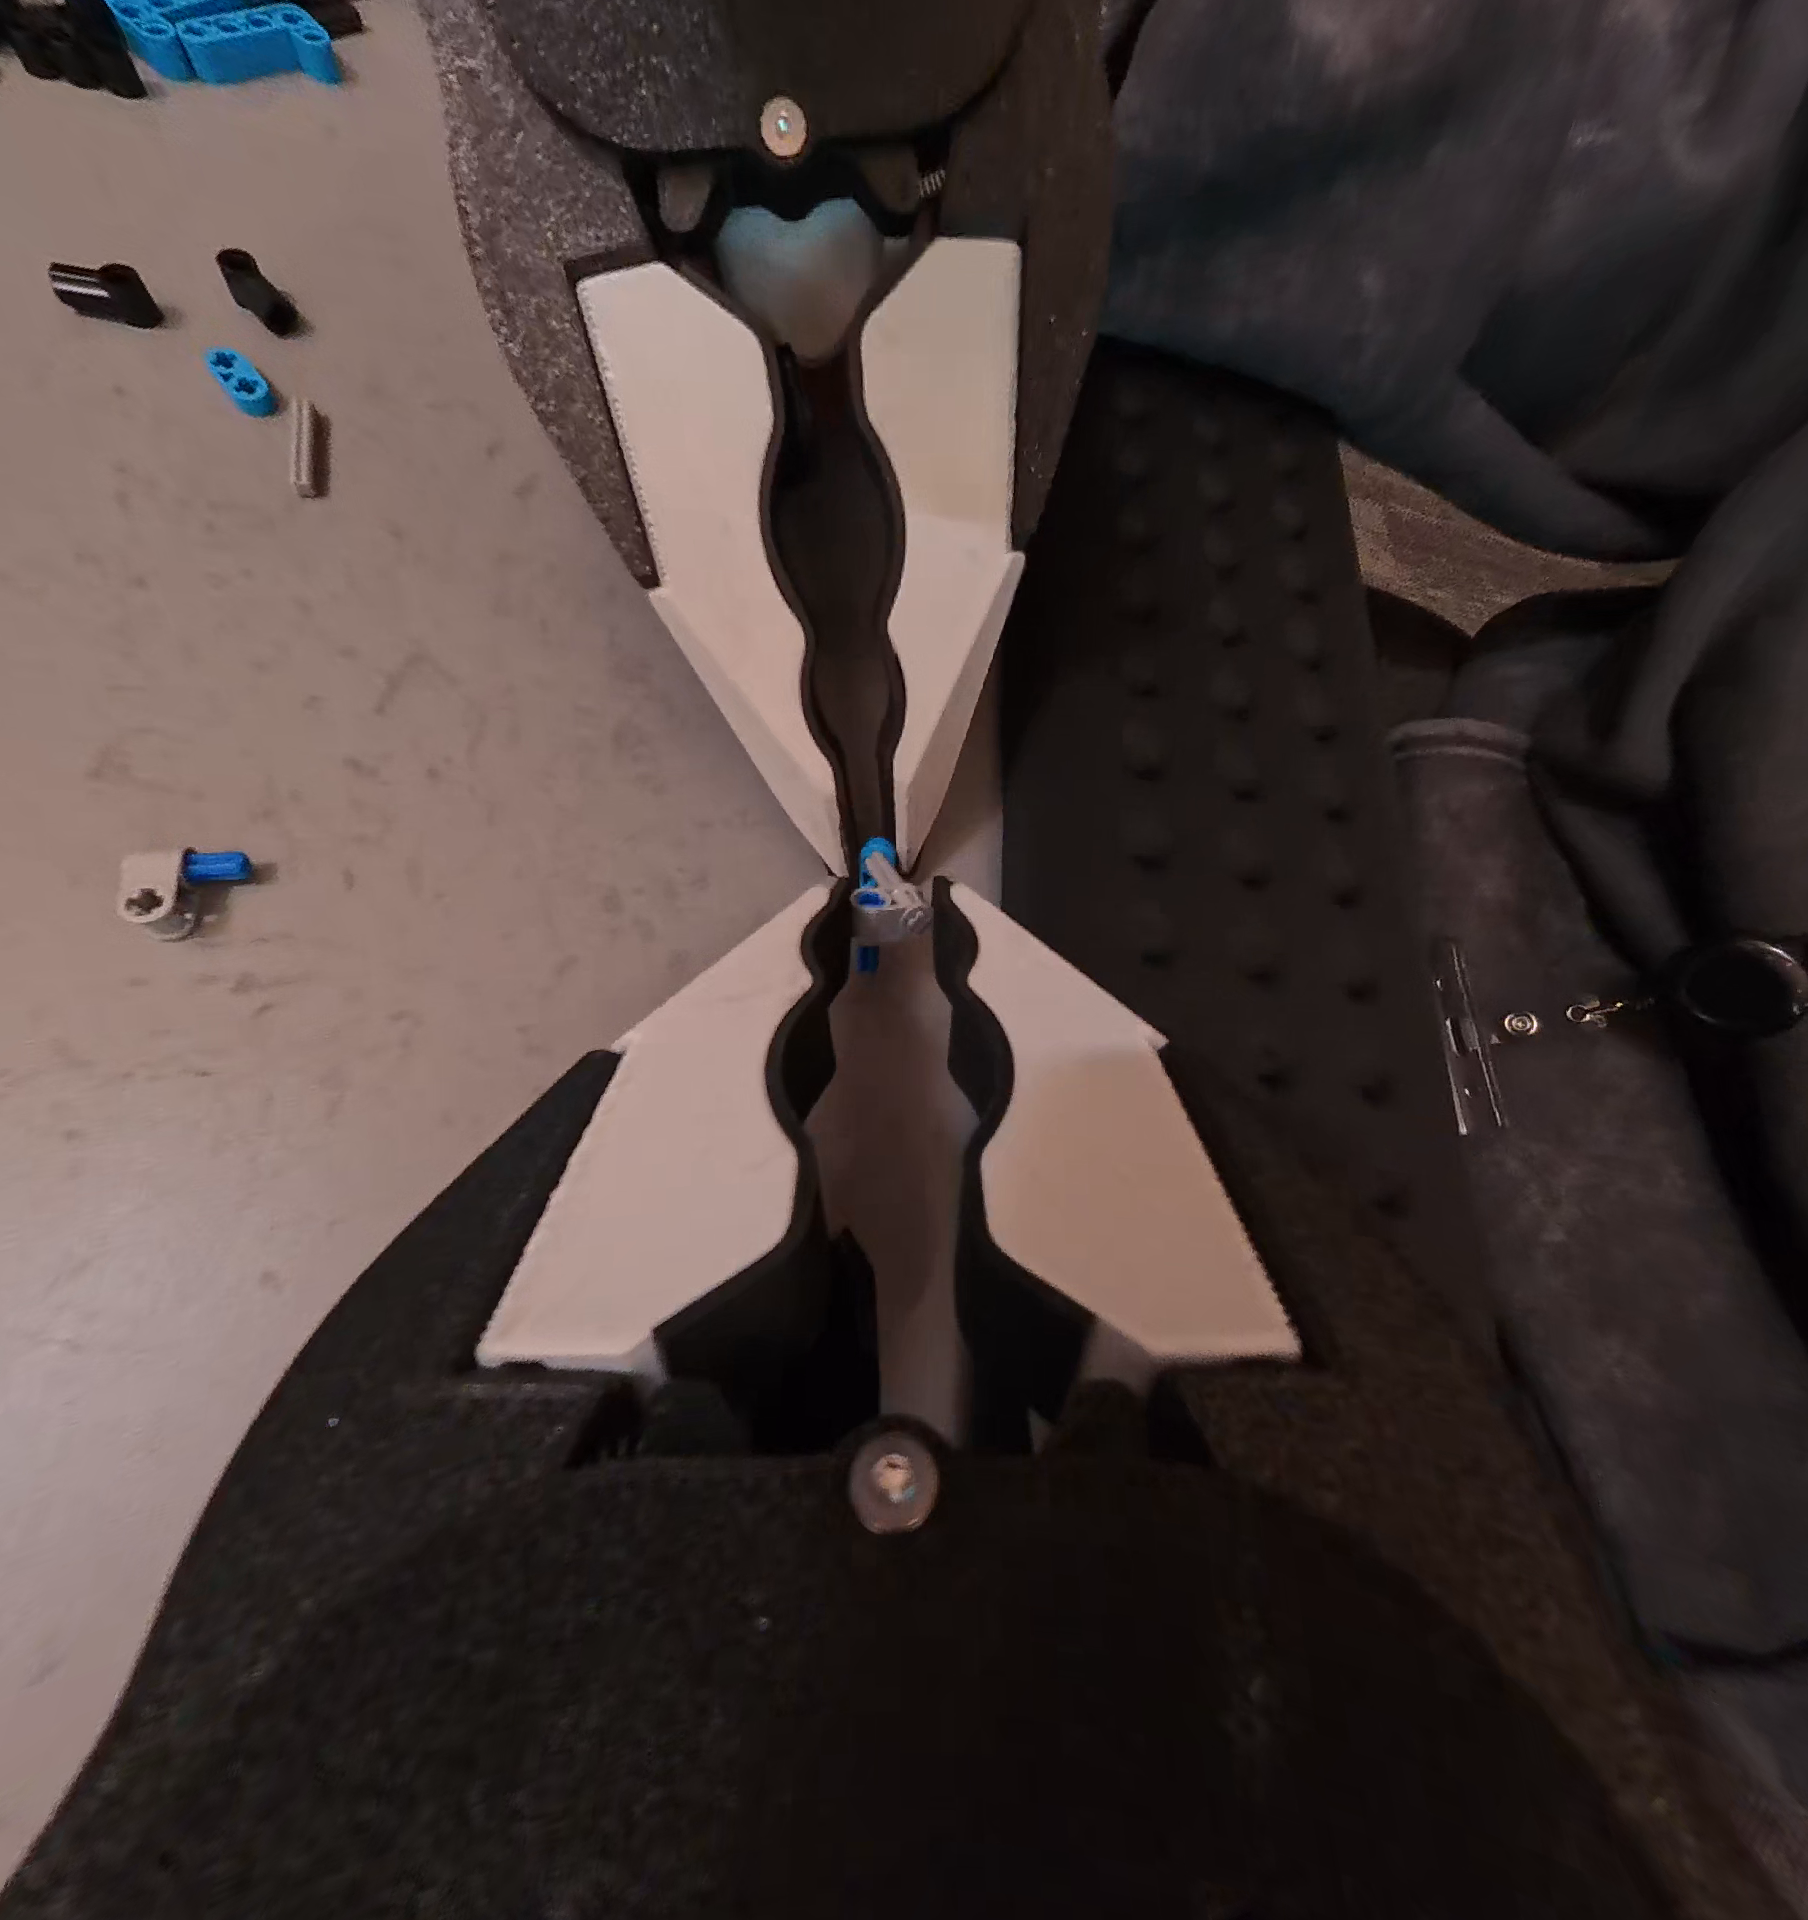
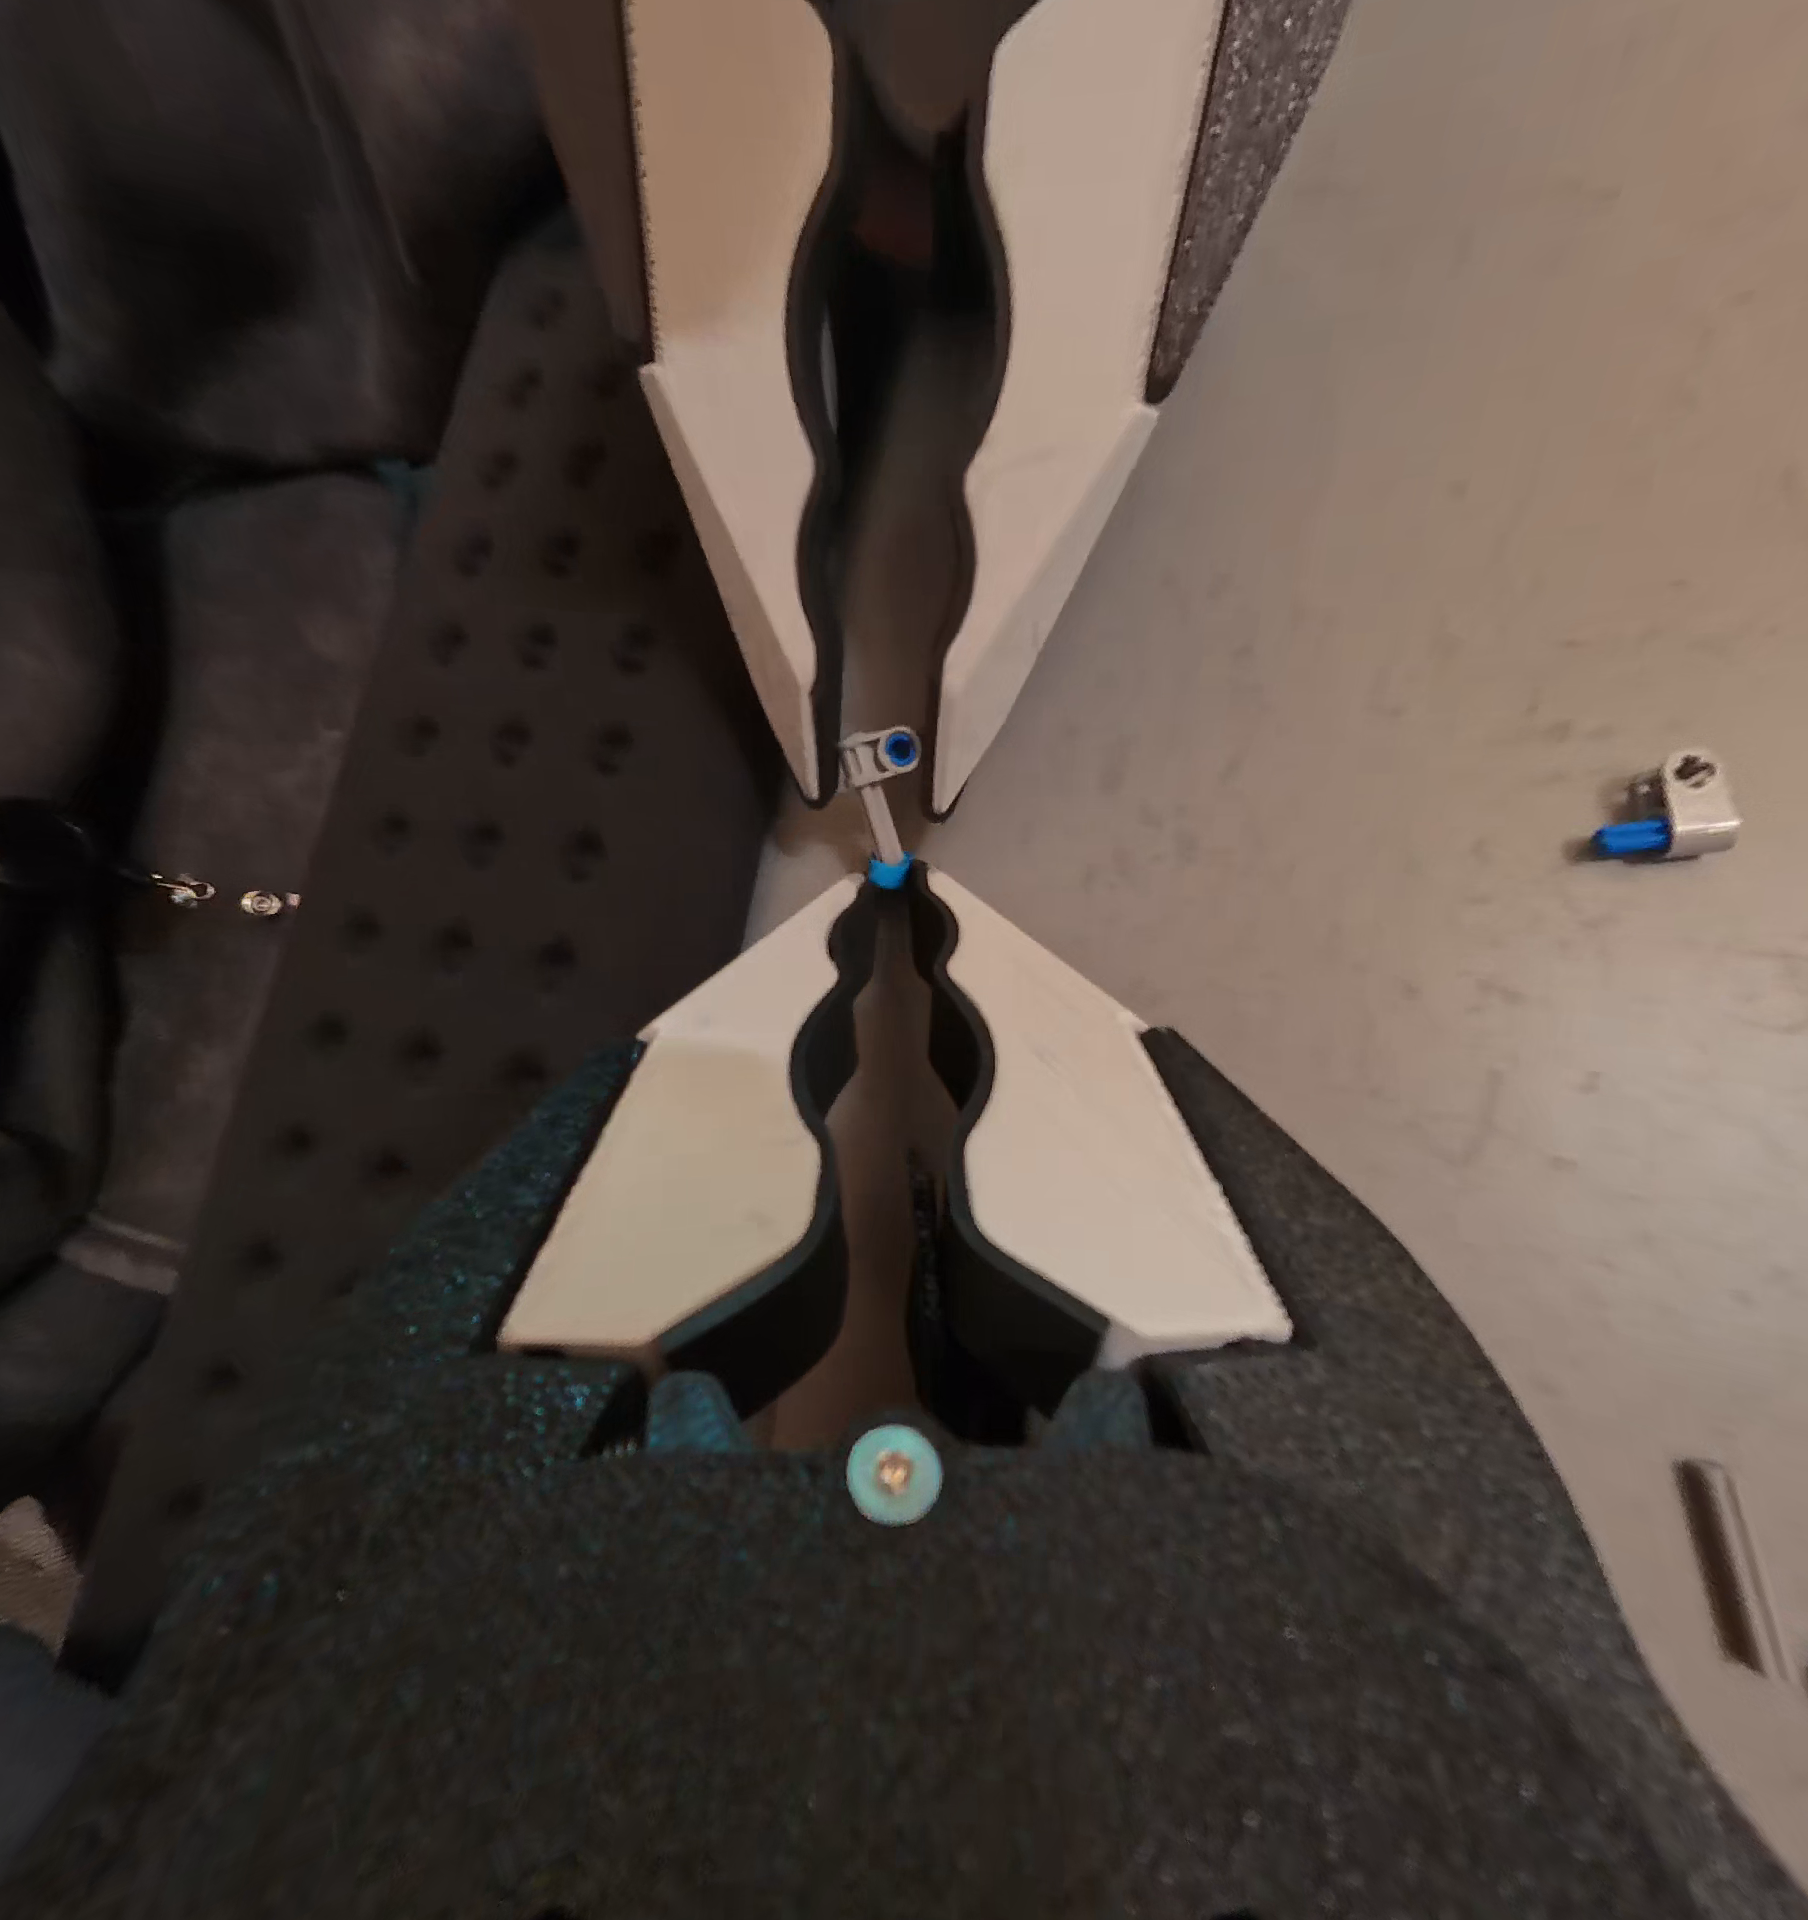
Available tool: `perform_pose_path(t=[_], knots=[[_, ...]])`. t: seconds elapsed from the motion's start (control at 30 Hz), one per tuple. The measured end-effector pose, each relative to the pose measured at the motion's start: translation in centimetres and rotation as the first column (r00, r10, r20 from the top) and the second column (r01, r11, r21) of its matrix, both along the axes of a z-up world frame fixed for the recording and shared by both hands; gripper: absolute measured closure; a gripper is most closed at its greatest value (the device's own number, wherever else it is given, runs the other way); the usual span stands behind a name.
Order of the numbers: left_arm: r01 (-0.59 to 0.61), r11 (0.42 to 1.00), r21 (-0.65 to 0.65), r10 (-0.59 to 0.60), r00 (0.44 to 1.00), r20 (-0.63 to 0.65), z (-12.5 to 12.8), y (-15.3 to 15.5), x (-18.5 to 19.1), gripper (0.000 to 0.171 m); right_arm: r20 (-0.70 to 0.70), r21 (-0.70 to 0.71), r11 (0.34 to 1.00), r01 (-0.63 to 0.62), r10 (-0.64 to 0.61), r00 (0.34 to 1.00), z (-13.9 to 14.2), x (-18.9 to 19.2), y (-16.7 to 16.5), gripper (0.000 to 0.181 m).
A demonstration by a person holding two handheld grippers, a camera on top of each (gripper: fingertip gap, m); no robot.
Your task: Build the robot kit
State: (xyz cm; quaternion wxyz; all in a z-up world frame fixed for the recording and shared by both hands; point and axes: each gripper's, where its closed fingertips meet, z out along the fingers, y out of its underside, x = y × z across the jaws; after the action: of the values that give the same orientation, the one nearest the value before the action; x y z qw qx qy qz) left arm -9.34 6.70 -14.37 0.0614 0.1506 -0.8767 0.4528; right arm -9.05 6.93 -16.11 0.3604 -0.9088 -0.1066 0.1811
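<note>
Grey plastic connector with blue pin (image 2: 876,774) sits between both tools: right tool (image 2: 884,876) clamps its blue end; left tool (image 1: 884,904), tip-to-tip opposite, brackets grey end, grip unclear.

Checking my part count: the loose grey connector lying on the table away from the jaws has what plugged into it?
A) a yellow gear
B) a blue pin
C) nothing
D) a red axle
B: the grey connector on the table has a blue pin sticking out of it.

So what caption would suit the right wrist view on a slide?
Two grippers meet tip to tip: the right gripper pinches a blue pin, the left gripper holds a grey connector.
</note>
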Motion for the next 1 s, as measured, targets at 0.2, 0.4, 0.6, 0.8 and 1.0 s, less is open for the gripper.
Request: perform_pose_path(t=[0.2,0.4,0.6,0.8,1.0], knots=[[-0.004,1.0,-0.019,0.004,1.0,0.013,0.3,-0.3,0.1,0.157,0.034,-0.004,1.0,-0.003,0.003,0.999,-0.1,0.0,0.1,0.176],[-0.012,0.999,-0.038,0.011,1.0,-0.017,0.5,-0.6,0.3,0.157,0.052,0.003,1.0,-0.012,0.012,0.999,-0.1,0.0,0.1,0.177],[-0.049,0.996,-0.075,0.041,0.994,-0.104,0.8,-1.0,0.6,0.157,0.089,0.019,1.0,-0.023,0.022,0.996,-0.1,0.0,0.1,0.177],[-0.081,0.992,-0.101,0.056,0.972,-0.23,0.8,-1.1,1.0,0.157,0.068,0.014,1.0,-0.017,0.016,0.998,-0.1,0.0,0.1,0.177],[-0.102,0.988,-0.113,0.057,0.936,-0.346,0.6,-1.1,1.1,0.157,0.065,0.012,1.0,-0.016,0.015,0.998,-0.2,0.0,0.1,0.177]])
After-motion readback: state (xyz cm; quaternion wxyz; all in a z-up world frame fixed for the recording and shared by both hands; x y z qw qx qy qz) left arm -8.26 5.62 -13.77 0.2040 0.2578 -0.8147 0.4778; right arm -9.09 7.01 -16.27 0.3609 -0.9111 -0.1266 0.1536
